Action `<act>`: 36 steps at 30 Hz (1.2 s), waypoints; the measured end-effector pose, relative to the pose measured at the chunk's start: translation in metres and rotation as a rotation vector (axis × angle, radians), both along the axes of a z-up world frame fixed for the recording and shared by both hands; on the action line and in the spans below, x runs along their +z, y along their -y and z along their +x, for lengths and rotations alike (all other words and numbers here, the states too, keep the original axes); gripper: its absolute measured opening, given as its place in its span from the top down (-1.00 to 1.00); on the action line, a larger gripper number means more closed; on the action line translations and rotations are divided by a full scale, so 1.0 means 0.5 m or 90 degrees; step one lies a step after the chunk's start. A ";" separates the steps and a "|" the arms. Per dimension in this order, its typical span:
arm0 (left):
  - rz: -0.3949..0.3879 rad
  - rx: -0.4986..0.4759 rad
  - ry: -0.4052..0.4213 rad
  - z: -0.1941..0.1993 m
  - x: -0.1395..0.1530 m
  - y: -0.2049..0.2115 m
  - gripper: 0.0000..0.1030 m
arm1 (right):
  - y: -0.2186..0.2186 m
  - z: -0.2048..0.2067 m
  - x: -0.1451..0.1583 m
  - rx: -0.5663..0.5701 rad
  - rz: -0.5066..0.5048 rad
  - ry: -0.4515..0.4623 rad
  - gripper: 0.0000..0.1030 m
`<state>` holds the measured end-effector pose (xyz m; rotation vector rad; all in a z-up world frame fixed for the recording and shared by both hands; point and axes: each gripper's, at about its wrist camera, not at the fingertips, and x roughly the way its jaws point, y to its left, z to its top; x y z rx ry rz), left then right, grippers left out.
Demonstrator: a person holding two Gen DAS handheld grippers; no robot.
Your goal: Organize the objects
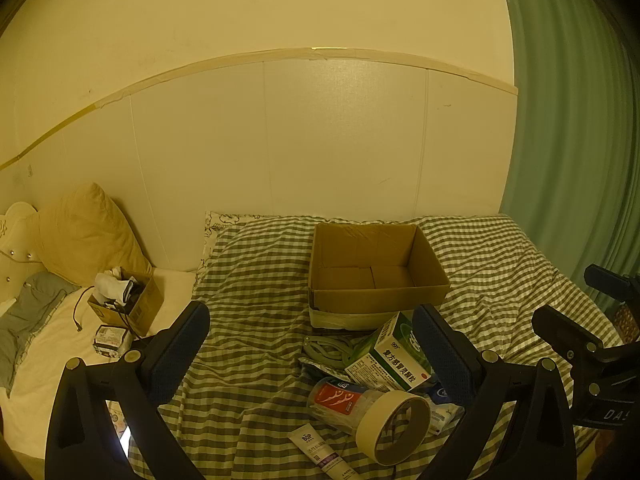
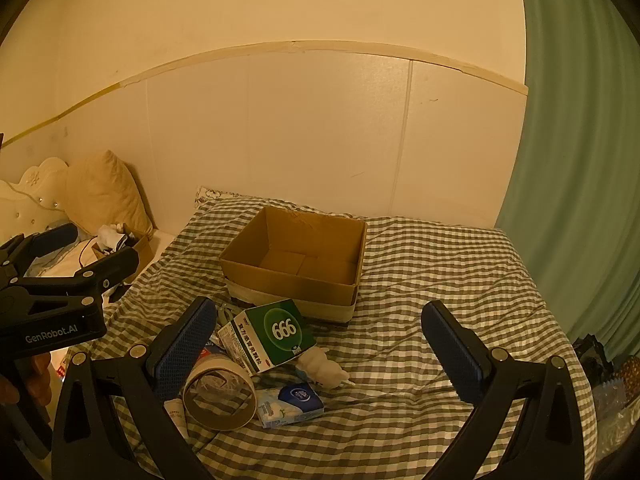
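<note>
At lower left the left gripper [image 1: 312, 356] hangs with jaws spread, empty; the tape roll [image 1: 394, 426] and medicine box [image 1: 394, 354] await sorting below the empty cardboard box [image 1: 376, 292] at centre. The right gripper [image 2: 316, 344] is likewise spread wide.

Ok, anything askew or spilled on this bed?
Nothing spilled. The green medicine box lies tilted across other items in a loose pile before the empty cardboard box; both grippers are open.
</note>
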<state>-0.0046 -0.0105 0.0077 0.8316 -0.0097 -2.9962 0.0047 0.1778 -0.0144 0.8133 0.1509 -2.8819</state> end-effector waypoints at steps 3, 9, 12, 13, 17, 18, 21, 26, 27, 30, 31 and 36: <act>-0.001 0.000 -0.001 0.000 0.000 -0.001 -1.00 | 0.000 0.000 0.000 0.000 0.000 0.000 -0.99; -0.005 0.000 -0.005 -0.001 0.001 -0.002 -1.00 | 0.004 0.000 0.000 0.003 0.001 0.001 -0.99; -0.009 -0.001 -0.006 -0.001 0.000 -0.004 -1.00 | 0.003 0.000 0.000 0.005 0.001 0.000 -0.99; -0.010 -0.001 -0.007 -0.001 -0.001 -0.006 -1.00 | 0.004 0.000 0.000 0.005 0.001 0.000 -0.99; -0.012 -0.001 -0.011 0.001 0.000 -0.009 -1.00 | 0.003 0.000 0.000 0.009 0.002 0.000 -0.99; -0.011 -0.002 -0.013 0.003 0.001 -0.009 -1.00 | 0.003 0.000 0.000 0.010 0.002 0.001 -0.99; -0.011 -0.004 -0.019 0.008 0.001 -0.010 -1.00 | 0.004 0.000 0.000 0.014 -0.003 0.001 -0.99; -0.024 -0.004 -0.024 0.019 -0.005 -0.016 -1.00 | 0.013 0.004 -0.003 0.025 -0.001 0.003 -0.99; -0.025 -0.002 -0.021 0.021 -0.008 -0.015 -1.00 | 0.016 0.005 -0.004 0.029 -0.001 0.004 -0.99; -0.026 0.004 -0.007 0.023 -0.020 -0.011 -1.00 | 0.023 0.005 -0.011 0.039 -0.002 0.010 -0.99; -0.026 0.007 0.000 0.023 -0.025 -0.009 -1.00 | 0.025 0.004 -0.014 0.042 -0.002 0.013 -0.99; -0.025 0.032 0.033 0.020 -0.056 0.008 -1.00 | 0.039 -0.006 -0.040 0.060 0.008 0.038 -0.99</act>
